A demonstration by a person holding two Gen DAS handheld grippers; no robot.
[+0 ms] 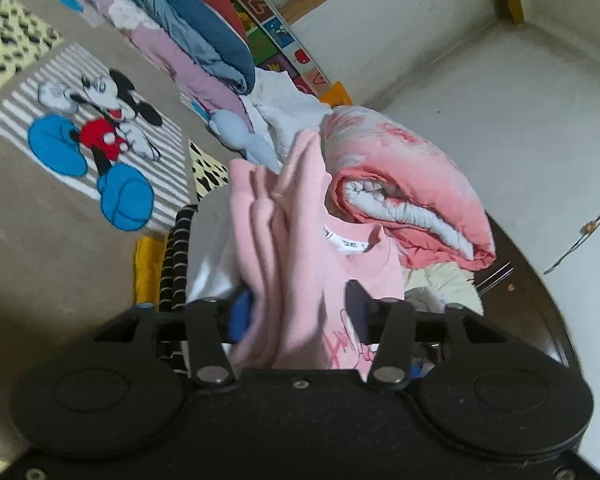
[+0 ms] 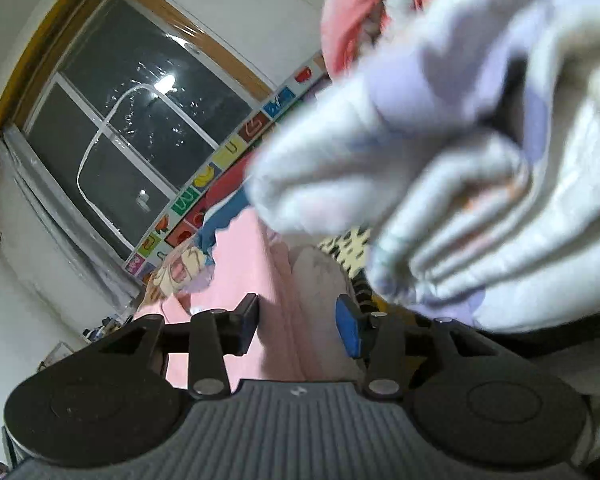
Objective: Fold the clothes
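**What I cannot make out**

The pink sweatshirt (image 1: 300,240) bunches between my left fingers (image 1: 240,316), blurred, so whether the pads press it I cannot tell. Its printed figure is partly behind my other finger. On my right, a pale cloth (image 2: 460,160) looms out of focus, cut off by the top and right edges, hiding most of the bed behind it

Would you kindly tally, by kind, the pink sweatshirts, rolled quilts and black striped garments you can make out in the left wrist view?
Pink sweatshirt: 1
Rolled pink-and-white quilt: 1
Black striped garment: 1
Total: 3
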